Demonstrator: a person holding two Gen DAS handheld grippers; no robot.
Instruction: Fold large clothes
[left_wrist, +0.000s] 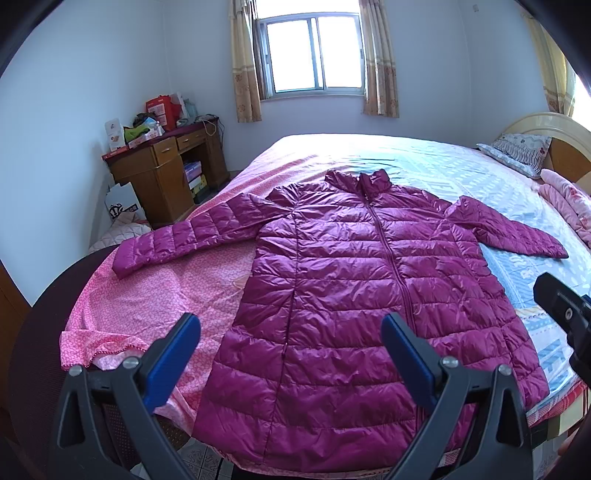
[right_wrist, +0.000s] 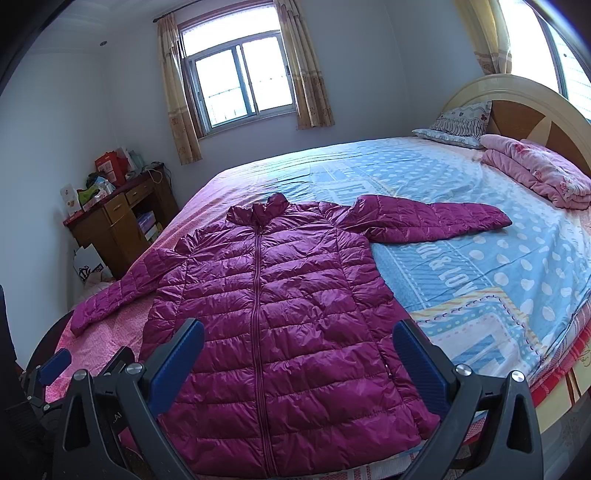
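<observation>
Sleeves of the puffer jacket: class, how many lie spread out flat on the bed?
2. The left sleeve stretches out over the pink sheet toward the desk side; the right sleeve stretches over the blue dotted sheet toward the headboard.

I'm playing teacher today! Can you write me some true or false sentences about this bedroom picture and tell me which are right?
1. The shiny magenta quilted puffer jacket lies flat on the bed with both sleeves spread out. True.
2. The jacket's front zipper is open. False: it is zipped up to the collar.
3. The left gripper is pinching the jacket's hem. False: its blue-padded jaws stand wide apart and hold nothing.
4. A folded pink blanket sits near the rounded wooden headboard. True.
5. The right gripper is open above the jacket's lower part. True.
6. The brown wooden desk by the wall is bare. False: boxes and bags are piled on it.
</observation>
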